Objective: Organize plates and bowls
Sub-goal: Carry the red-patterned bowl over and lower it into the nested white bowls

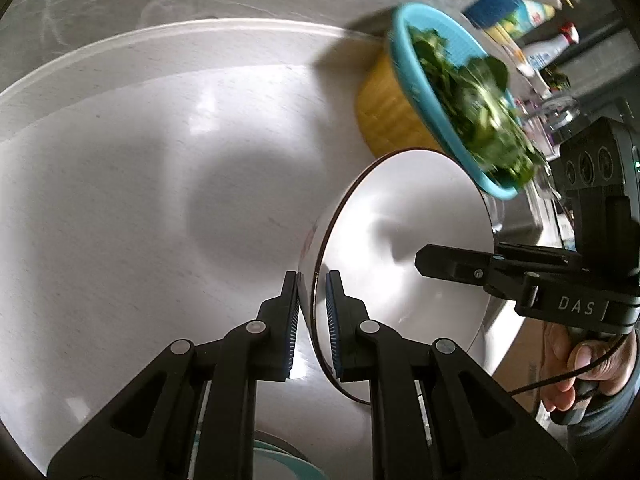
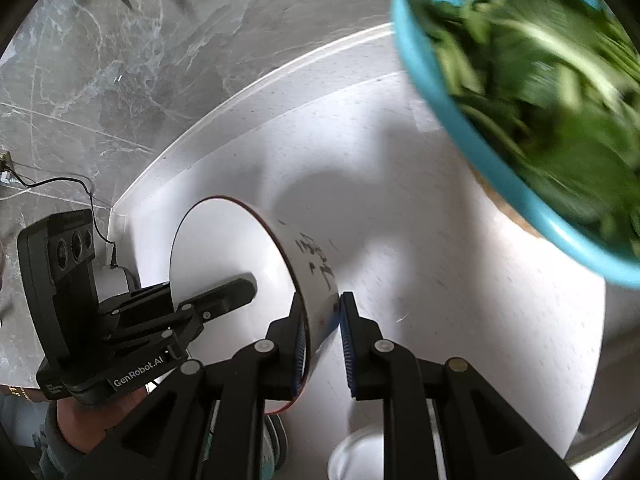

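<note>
Together we carry a white bowl [image 1: 404, 240] above the pale countertop [image 1: 140, 180], one gripper on each side of its rim. Our left gripper [image 1: 312, 312] has its jaws nearly closed, pinching the near wall of the bowl between the blue pads. Our right gripper [image 2: 322, 336] clamps the opposite wall the same way, jaws only a little apart, with dark lettering showing on the bowl's outside. Just beyond it sits a blue colander [image 1: 424, 92] of leafy greens [image 1: 476, 108], nested in a yellow bowl [image 1: 388, 108].
</note>
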A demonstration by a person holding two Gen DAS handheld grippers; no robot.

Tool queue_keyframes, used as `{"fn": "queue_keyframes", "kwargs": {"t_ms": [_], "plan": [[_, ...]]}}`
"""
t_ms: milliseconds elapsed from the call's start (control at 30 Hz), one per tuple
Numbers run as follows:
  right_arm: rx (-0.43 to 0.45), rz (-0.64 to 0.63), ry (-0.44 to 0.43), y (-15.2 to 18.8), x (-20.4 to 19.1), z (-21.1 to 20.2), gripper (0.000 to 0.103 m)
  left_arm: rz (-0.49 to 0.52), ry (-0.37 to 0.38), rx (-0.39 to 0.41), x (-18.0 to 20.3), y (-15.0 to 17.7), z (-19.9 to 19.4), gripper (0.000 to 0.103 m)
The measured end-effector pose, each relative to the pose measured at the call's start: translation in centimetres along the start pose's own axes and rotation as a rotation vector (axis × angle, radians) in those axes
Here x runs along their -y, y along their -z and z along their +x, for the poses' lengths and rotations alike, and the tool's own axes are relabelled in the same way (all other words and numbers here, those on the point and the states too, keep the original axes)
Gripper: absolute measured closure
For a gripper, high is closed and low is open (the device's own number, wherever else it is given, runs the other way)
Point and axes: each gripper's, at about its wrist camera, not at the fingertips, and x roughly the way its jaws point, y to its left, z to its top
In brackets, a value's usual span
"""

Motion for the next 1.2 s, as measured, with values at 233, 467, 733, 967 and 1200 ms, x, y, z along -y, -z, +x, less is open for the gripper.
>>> {"fn": "queue_keyframes", "kwargs": {"t_ms": [233, 467, 733, 967, 1200], "plan": [[0.011, 0.024, 0.002, 3.3, 2.6, -3.1, 0.084, 0.036, 0.043, -0.023, 4.4, 2.4, 0.7, 0.092], [0.015, 0.049, 0.011, 6.5, 4.9, -5.6, 0.083, 0.060, 0.075, -0.063, 7.5, 5.1, 1.9, 0.092], [-0.029, 0.087, 0.015, 10.1, 6.9, -5.7, 0.083, 0.064, 0.094, -0.123, 9.7, 8.6, 3.9, 0.092], [-0.062, 0.103, 0.018, 11.7, 8.0, -5.1, 0.083, 0.074, 0.070, -0.147, 9.9, 10.7, 5.4, 0.092], [-0.085, 0.107, 0.014, 12.6, 8.6, -4.5, 0.083, 0.079, 0.044, -0.132, 10.1, 11.4, 5.8, 0.092]]}}
